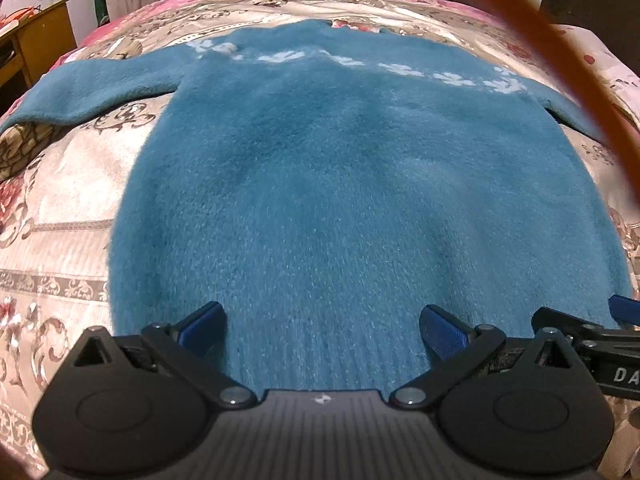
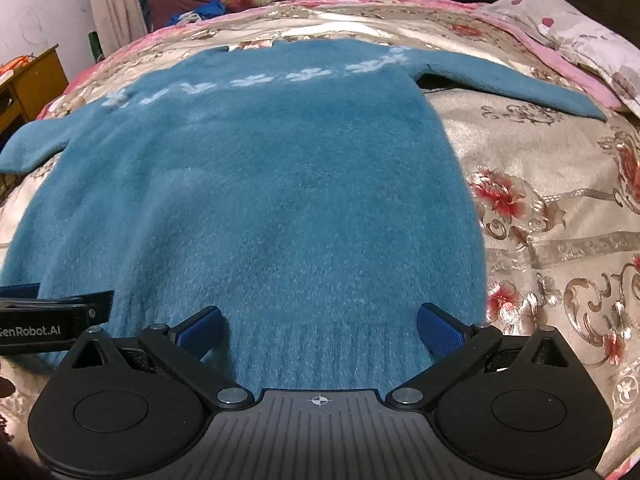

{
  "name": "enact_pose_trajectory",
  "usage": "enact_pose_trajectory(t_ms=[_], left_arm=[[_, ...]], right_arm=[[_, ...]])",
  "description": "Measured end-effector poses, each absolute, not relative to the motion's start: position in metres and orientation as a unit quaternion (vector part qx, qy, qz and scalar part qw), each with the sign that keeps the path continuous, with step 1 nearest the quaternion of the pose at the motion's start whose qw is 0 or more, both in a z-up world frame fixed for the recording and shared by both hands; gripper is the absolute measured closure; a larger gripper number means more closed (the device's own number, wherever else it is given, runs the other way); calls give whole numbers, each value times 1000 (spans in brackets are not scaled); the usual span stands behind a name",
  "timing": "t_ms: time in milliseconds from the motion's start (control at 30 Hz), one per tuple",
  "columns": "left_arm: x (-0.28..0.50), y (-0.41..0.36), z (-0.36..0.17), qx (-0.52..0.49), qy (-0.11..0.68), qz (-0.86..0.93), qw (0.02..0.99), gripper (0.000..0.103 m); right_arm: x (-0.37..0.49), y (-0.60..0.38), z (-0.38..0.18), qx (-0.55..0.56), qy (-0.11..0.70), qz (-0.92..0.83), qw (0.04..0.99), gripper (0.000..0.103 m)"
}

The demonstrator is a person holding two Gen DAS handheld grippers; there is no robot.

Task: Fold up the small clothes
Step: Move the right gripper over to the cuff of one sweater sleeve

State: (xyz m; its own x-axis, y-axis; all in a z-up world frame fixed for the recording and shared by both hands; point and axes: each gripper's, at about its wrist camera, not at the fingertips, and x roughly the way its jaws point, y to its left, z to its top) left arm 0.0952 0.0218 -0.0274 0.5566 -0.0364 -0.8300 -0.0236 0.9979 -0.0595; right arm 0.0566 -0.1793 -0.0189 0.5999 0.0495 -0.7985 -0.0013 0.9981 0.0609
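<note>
A fuzzy teal sweater (image 1: 340,184) with a white flower band lies flat mid-frame, sleeves spread, on a floral bedspread (image 2: 560,208). "GenRobot.AI" shows at lower left of the right view. The left gripper (image 1: 322,330) and right gripper (image 2: 318,330) gape wide over its ribbed hem. Bedding is piled behind.

1 blue sweater (image 1: 340,184), 2 sleeves; 2 grippers: left gripper (image 1: 323,330), right gripper (image 2: 318,330); 1 bedspread (image 2: 552,208).
</note>
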Motion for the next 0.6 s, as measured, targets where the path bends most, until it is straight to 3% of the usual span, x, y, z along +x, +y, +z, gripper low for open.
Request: enact_pose_trajectory(t_ms=[367, 600], left_arm=[[83, 2, 11, -6, 441, -6, 898, 0], [118, -33, 32, 27, 411, -51, 910, 0]], right_arm=[[52, -242, 34, 116, 383, -4, 916, 0], [84, -320, 42, 176, 363, -67, 912, 1]])
